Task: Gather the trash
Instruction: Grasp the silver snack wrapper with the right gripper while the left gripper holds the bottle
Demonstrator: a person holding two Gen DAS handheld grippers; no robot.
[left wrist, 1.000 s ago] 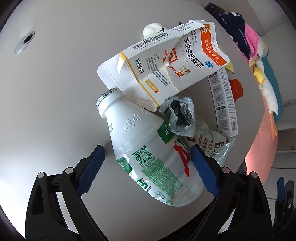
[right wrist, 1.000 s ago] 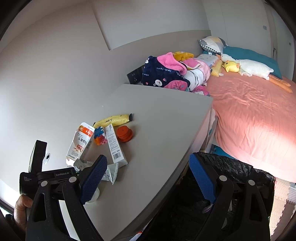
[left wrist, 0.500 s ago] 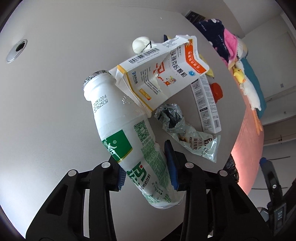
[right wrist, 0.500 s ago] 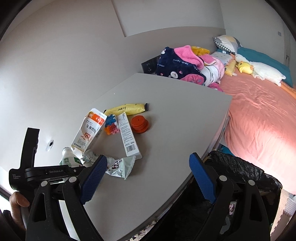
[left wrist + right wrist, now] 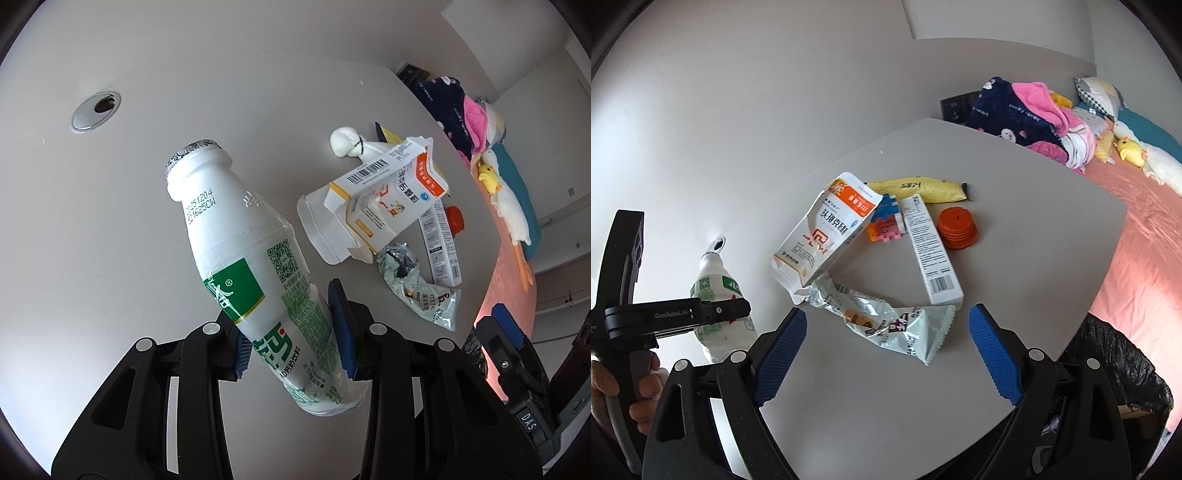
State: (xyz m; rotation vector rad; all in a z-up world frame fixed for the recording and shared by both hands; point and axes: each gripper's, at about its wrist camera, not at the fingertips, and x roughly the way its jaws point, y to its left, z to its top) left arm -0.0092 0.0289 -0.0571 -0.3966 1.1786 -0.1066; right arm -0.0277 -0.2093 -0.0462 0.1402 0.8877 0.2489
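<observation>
Left tool clamped on the lower body of a white plastic bottle, blue pads pressing both sides, jaws just closed down onto it, bottle lifted clear of the bench and tilted with its foil-rimmed neck up and away. Right tool spread wide, nothing between the pads, hovering over the near edge of the bench. Pink bed off to the right, heaped blankets at its far end. Black trash bag gaping just past the bench edge, lower right. On the bench, largest first: torn white-and-orange carton lying open on its side; crumpled silvery snack wrapper just in front of it, right under the open right tool; long white box beside the carton; yellow packet behind; colourful toy blocks tucked between carton and box; orange cap stack just right of the box. Hand gripping the left tool's handle at far left.
</observation>
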